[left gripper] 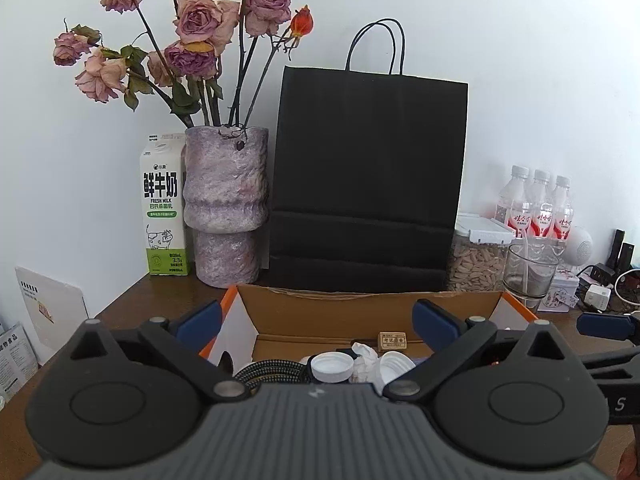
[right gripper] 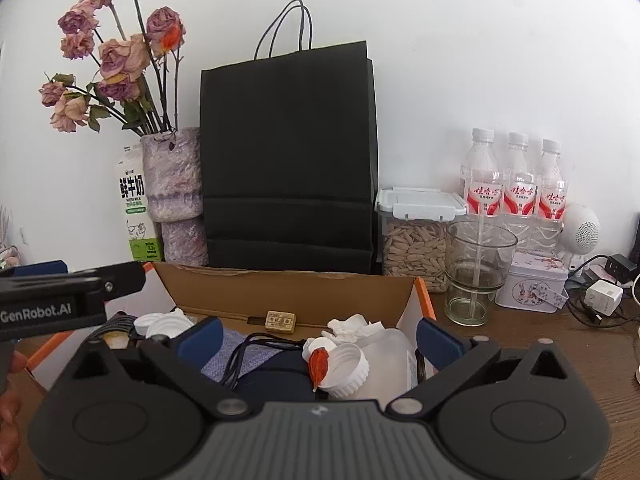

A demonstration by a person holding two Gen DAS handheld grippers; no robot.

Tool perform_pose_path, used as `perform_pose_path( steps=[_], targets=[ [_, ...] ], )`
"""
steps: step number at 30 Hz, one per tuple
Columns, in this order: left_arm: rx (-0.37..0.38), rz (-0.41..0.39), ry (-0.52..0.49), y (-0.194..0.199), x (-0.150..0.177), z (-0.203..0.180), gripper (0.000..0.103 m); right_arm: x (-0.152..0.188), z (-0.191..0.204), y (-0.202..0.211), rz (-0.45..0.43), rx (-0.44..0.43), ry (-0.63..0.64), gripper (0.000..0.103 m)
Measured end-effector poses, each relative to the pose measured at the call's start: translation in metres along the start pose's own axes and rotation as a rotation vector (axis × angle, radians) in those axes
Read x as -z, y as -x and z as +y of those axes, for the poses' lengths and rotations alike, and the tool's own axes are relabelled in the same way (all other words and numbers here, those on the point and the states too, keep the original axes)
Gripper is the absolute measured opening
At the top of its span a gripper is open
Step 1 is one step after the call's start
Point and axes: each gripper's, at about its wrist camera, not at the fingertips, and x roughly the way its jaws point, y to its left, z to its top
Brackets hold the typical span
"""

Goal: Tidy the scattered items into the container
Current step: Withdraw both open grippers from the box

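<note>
Over the cardboard box [right gripper: 288,288] both grippers hover; left gripper [left gripper: 320,322] spread, empty; right gripper [right gripper: 320,338] likewise, bottle caps [right gripper: 346,364] at twelve o'clock below.

The cardboard box [right gripper: 288,292] lay open on top, so a gripper could come down into it from 6 o'clock. At 12 o'clock the black paper bag [right gripper: 288,160] walled off the back, just behind the box. A glass [right gripper: 478,272] and seed jar [right gripper: 416,240] crowded 2 o'clock, the vase [right gripper: 176,196] 10 o'clock.
</note>
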Motion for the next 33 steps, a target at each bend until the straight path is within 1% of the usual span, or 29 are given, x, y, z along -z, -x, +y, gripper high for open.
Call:
perform_pose_path(
  steps=[3, 8, 15, 17, 18, 21, 23, 27, 33],
  targets=[
    [-0.021, 0.019, -0.018, 0.009, 0.000, -0.001, 0.103, 0.000, 0.003, 0.011, 0.005, 0.004, 0.000, 0.103],
    [-0.008, 0.038, -0.021, 0.032, 0.003, 0.002, 0.103, 0.003, 0.006, 0.037, 0.003, 0.006, -0.006, 0.103],
    [0.019, 0.043, -0.005, 0.084, 0.007, 0.011, 0.103, 0.013, 0.013, 0.091, -0.016, 0.005, -0.014, 0.103],
    [0.028, 0.049, -0.003, 0.101, 0.011, 0.012, 0.103, 0.015, 0.015, 0.099, -0.016, 0.004, -0.013, 0.103],
    [0.035, 0.052, -0.004, 0.108, 0.013, 0.012, 0.103, 0.022, 0.019, 0.115, -0.014, -0.002, -0.012, 0.103],
    [0.069, 0.064, -0.016, 0.130, 0.021, 0.012, 0.103, 0.034, 0.022, 0.138, 0.006, -0.040, -0.031, 0.103],
    [0.077, 0.077, -0.036, 0.145, 0.029, 0.010, 0.103, 0.045, 0.024, 0.154, 0.021, -0.064, -0.047, 0.103],
    [0.061, 0.098, -0.054, 0.175, 0.046, 0.005, 0.103, 0.064, 0.030, 0.184, 0.036, -0.058, -0.039, 0.103],
    [0.014, 0.134, -0.016, 0.219, 0.081, 0.000, 0.103, 0.096, 0.043, 0.227, 0.063, -0.016, 0.001, 0.103]
  ],
)
